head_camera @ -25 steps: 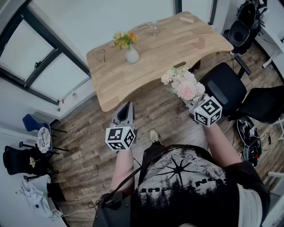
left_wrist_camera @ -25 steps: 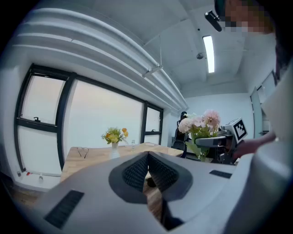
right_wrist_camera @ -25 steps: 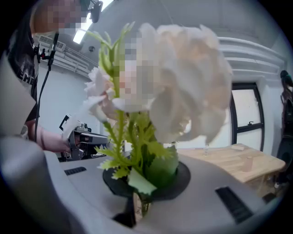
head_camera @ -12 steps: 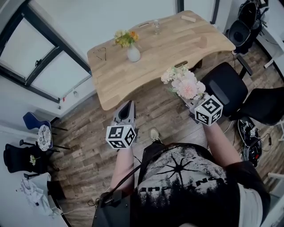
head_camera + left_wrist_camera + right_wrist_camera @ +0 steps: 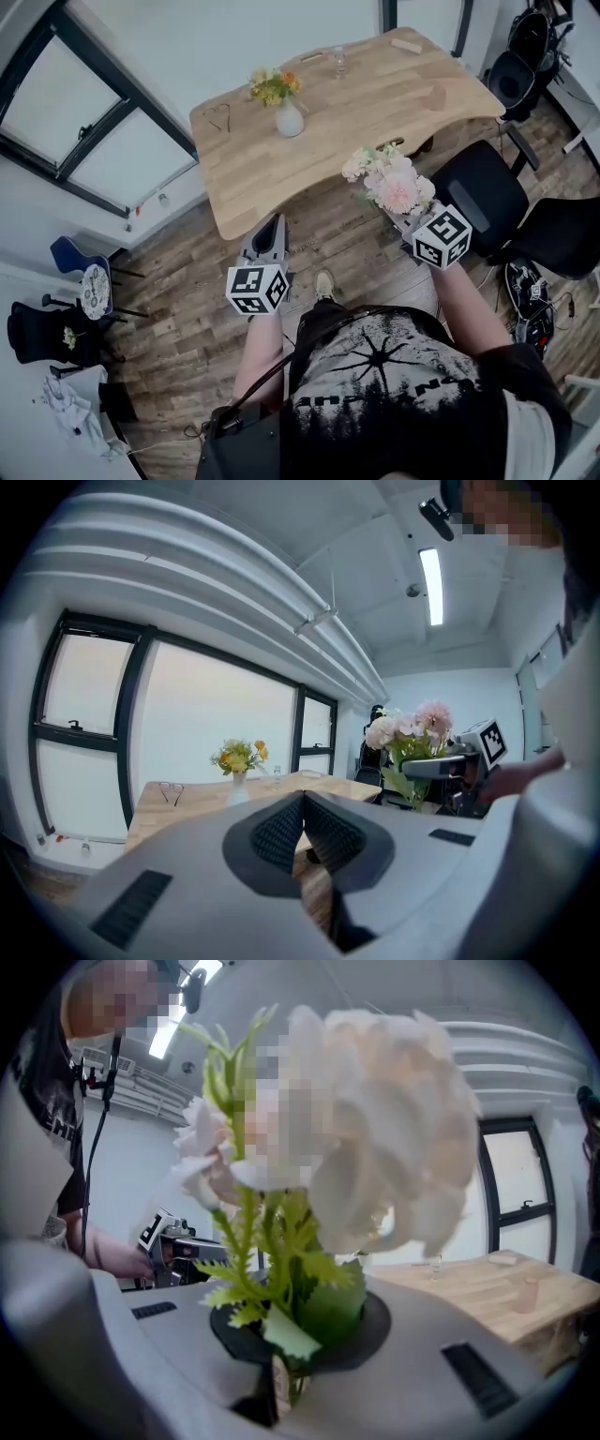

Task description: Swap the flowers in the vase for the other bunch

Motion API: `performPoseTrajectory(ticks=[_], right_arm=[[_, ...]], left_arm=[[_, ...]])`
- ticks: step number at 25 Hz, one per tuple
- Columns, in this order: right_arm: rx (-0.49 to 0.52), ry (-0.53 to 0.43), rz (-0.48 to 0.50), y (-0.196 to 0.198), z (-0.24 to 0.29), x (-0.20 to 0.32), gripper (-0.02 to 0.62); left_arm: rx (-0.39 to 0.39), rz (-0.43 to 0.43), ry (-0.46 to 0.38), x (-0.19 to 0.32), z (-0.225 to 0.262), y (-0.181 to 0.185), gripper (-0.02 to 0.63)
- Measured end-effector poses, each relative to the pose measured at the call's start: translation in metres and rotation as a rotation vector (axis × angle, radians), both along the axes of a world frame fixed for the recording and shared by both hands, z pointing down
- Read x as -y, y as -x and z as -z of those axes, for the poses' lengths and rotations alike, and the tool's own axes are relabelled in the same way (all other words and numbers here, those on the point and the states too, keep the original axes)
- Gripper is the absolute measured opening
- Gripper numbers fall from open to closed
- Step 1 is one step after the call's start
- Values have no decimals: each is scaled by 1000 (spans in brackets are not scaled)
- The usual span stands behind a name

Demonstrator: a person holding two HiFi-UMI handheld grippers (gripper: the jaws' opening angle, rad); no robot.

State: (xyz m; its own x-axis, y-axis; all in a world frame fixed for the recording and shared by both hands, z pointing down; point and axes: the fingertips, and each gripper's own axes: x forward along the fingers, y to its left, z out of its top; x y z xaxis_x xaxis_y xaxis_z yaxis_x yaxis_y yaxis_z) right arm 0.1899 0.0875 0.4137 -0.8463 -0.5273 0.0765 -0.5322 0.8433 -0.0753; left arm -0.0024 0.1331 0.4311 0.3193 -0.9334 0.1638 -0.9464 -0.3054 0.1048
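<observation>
Head view looks down on a room with a wood-plank floor [image 5: 178, 281], a white wall with dark-framed windows [image 5: 84, 122], and a pale wooden desk [image 5: 394, 103] with rounded corners and a wavy front edge. A black office chair [image 5: 473, 187] stands just beside the desk's right end. Toward the desk's left end stands 1 small white bulbous vase [image 5: 289, 120] holding yellow and orange flowers [image 5: 273, 86], with wire-framed glasses [image 5: 218, 117] lying to its left and a clear bottle [image 5: 339, 62] near the far edge. Over the floor, short of the desk, the right gripper [image 5: 286, 1354] has its 2 fingers clamped on the green stems of an upright bunch of soft pink and cream flowers [image 5: 392, 180]. The left gripper [image 5: 302, 803] has its 2 grey ribbed fingers pressed together with nothing between them.
</observation>
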Motion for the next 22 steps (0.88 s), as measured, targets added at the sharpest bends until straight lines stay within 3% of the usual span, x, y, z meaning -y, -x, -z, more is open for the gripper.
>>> performPoseTrajectory(ticks=[14,22], right_arm=[[1,23,-76,33,-12,85,38],[2,30,-103,72,-12,134,38]], left_arm=[[-8,-66,12,94,-7,37,14],[1,-105,18,146,-9,69,14]])
